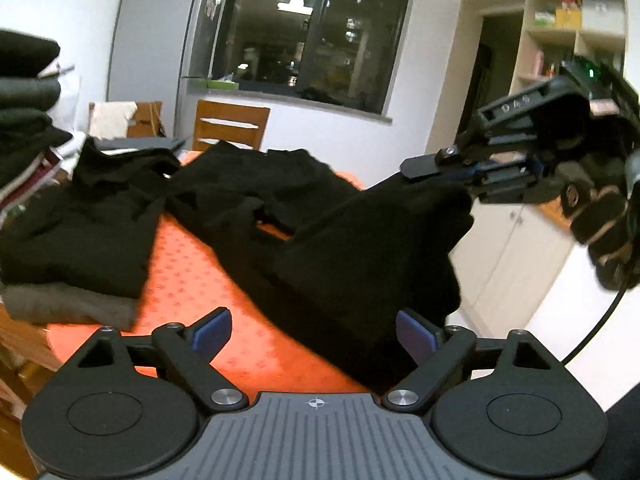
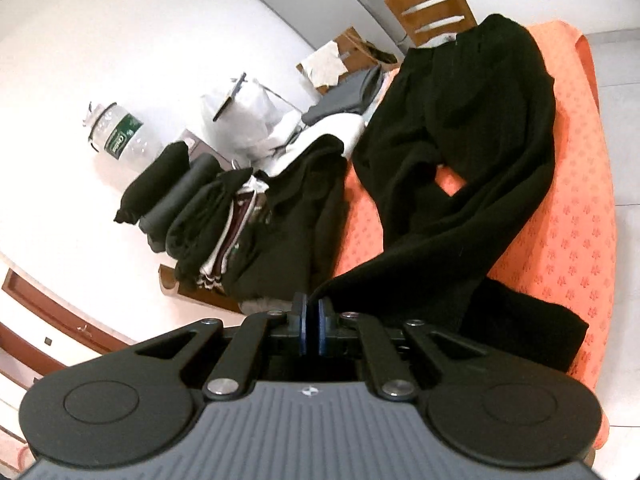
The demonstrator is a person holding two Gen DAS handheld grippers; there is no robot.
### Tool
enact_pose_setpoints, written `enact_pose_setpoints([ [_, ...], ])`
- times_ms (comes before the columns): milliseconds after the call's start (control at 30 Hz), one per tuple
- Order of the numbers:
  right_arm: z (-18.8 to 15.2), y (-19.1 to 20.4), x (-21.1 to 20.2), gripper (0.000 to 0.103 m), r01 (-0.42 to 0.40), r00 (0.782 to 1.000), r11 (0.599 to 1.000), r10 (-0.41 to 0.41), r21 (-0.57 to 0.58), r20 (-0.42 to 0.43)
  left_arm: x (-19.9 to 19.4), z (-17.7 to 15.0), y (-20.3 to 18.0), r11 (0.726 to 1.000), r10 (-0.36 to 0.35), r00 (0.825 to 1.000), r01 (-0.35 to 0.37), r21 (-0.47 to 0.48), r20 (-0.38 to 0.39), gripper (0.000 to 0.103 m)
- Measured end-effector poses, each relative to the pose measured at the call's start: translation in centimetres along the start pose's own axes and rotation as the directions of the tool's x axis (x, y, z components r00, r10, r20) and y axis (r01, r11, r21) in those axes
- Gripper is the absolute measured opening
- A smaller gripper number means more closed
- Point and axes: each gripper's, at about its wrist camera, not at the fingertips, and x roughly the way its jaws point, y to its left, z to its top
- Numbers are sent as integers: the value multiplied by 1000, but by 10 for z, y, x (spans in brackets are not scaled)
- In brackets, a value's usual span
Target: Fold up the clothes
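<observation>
While one corner of it hangs pinched in the air, the black garment (image 1: pixel 360 248) lies spread across the orange patterned tablecloth (image 1: pixel 192 280), its far part crumpled toward the back of the table and its near edge draped off the front. The right gripper (image 2: pixel 312 320) has its blue pads pressed together on that raised edge of cloth, and in the left wrist view the same gripper (image 1: pixel 424 168) shows above and to the right of the garment, with fabric drooping from its tip down to the table. A gloved hand (image 1: pixel 600 216) holds it from behind. Near the garment's front edge, the left gripper (image 1: pixel 316 332) has its jaws wide apart, with nothing clamped; black cloth lies in front of and partly between its blue pads (image 1: pixel 212 332).

To the left of the garment, a pile of dark clothes (image 1: pixel 80 216) rests on the tablecloth over a grey folded piece (image 1: pixel 72 304). Further left stands a taller stack of folded clothing (image 2: pixel 208 220), and beyond that a large clear water jug (image 2: pixel 116 132) against the white wall. Behind the garment, past the table's far edge, a wooden chair (image 1: pixel 230 126) stands under a dark window (image 1: pixel 316 32). To the right of the garment, pale shelves (image 1: pixel 572 28) line the wall.
</observation>
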Motion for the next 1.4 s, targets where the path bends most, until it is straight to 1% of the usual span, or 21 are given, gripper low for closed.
enact_pose_setpoints([
  [133,1,0,-5,7,-9,1000,1000,9,10,14,5,4,-6,998,-56,998,56,-11,-6,89],
  [200,0,0,-5,7,-13,1000,1000,13,18,21,7,4,-11,998,-67,998,67,9,-13,87],
  [233,-1,0,-6,7,-15,1000,1000,15,22,25,8,4,-12,998,-66,998,67,17,-19,85],
  [300,-3,0,-7,7,-16,999,1000,15,24,30,13,2,-11,998,-52,998,53,19,-37,74],
  [367,-4,-1,-10,5,-21,999,999,20,29,39,16,0,-9,999,-40,998,40,6,-56,68],
  [400,-5,-2,-13,5,-26,999,999,24,34,44,17,0,-6,999,-35,997,35,-4,-64,66],
  [533,-9,-4,-19,4,-28,998,998,25,48,66,19,0,2,998,-45,996,42,-37,-72,63],
  [567,-11,-5,-19,4,-25,997,998,22,52,68,21,0,3,998,-51,996,48,-43,-76,57],
  [600,-13,-6,-20,4,-24,997,998,20,58,70,24,0,5,997,-54,995,49,-51,-87,54],
  [667,-17,-9,-20,4,-24,997,997,19,73,72,34,0,8,997,-49,992,41,-69,-119,53],
  [733,-22,-10,-21,4,-27,997,996,19,89,80,40,0,11,995,-49,990,37,-88,-135,52],
  [867,-27,-13,-26,4,-34,994,993,21,117,103,43,4,14,991,-57,991,43,-123,-118,52],
  [900,-28,-14,-27,4,-36,994,991,22,126,109,41,5,13,990,-74,991,60,-128,-108,53],
  [967,-30,-15,-29,4,-38,993,989,21,139,120,40,8,8,989,-106,989,95,-111,-104,53],
  [1067,-31,-16,-31,4,-41,991,988,22,149,130,43,9,-4,989,-138,983,130,-72,-122,54],
  [1167,-31,-15,-33,4,-47,990,987,25,155,140,50,7,-11,988,-151,976,145,-52,-154,54],
  [1200,-32,-15,-33,4,-47,989,987,24,155,143,52,7,-12,988,-150,975,145,-44,-161,45],
  [1233,-32,-15,-35,4,-43,989,988,20,152,146,53,7,-13,989,-147,975,143,-36,-165,34],
  [1267,-33,-15,-36,4,-34,989,989,12,146,147,54,7,-14,990,-141,976,138,-31,-164,5],
  [1333,-35,-17,-40,4,1,990,992,-19,123,140,46,9,-14,994,-105,987,104,-17,-123,6],
  [1400,-40,-16,-44,5,64,989,995,-73,72,128,32,15,-17,997,-69,996,70,16,-62,6],
])
